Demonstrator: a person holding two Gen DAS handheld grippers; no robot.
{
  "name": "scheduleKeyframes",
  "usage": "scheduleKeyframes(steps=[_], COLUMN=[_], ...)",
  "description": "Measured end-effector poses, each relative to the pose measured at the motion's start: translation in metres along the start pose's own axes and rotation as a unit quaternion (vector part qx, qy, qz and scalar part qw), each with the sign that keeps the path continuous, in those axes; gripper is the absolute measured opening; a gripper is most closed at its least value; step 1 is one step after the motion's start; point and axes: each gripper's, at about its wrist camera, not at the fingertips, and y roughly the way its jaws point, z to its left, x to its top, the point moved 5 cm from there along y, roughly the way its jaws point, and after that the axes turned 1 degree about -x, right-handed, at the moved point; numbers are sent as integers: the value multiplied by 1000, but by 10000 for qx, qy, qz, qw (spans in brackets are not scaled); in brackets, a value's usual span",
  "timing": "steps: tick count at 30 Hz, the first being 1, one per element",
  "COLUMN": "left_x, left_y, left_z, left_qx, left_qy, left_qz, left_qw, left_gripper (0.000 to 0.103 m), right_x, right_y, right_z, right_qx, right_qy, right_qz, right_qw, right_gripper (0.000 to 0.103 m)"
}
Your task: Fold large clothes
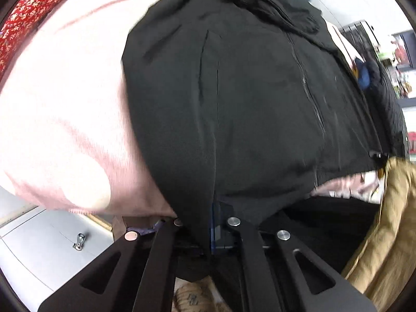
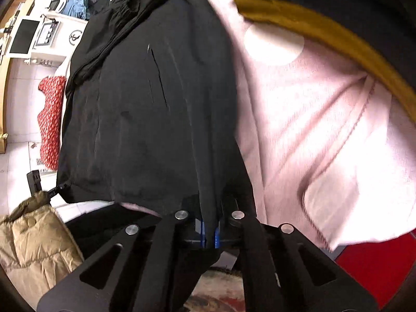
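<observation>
A large black jacket [image 1: 247, 98] with a zipper and side pocket lies spread over a pink blanket [image 1: 65, 109]. My left gripper [image 1: 208, 230] is shut on the jacket's near hem corner, the cloth bunched between the jaws. In the right wrist view the same black jacket [image 2: 150, 109] stretches away from me, and my right gripper [image 2: 210, 235] is shut on its other hem corner, the fabric pinched between the blue pads. The hem is lifted slightly off the pink blanket [image 2: 325, 130]. A sleeve lies folded across the jacket's far end.
A tan padded coat [image 1: 384, 228] lies beside the jacket, also in the right wrist view [image 2: 31, 239]. Red patterned cloth [image 2: 50, 122] hangs at the bed's far side. A mustard-yellow garment edge [image 2: 325, 33] lies on the blanket. Shelves and appliances [image 2: 33, 36] stand beyond.
</observation>
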Motion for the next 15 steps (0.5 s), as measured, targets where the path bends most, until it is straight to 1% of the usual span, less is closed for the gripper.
scheduleKeyframes(steps=[3,4,7,9,11,13,14,15], left_x=[-25,-23,-44,-56,-55,-44,-44,-34], left_y=[-7,-3,-8,-2,3,4,-1,-4], left_z=[2,-4,10,18,27,31,30,30], left_qx=[-83,-124,-207,-228,-278,-164,-129,-130], left_qy=[90,46,-212,-432,-750,-720,-670,-627], left_qz=[204,244,396,517,533,512,474,411], left_qw=[9997,9996,9988,9975,9954,9960,9965,9971], left_gripper=[2,2,2,2,2,2,2,2], right_x=[-19,-28,-63,-75,-78,-68,-60,-51], right_y=[4,4,5,8,15,18,18,17], right_z=[1,0,-8,-16,-20,-16,-10,-4], right_qx=[38,3,20,81,130,136,152,176], right_qy=[0,21,239,487,756,720,643,540], right_qz=[226,286,556,655,643,607,581,541], right_qw=[9997,9996,9982,9966,9950,9955,9961,9969], right_gripper=[3,3,3,3,3,3,3,3])
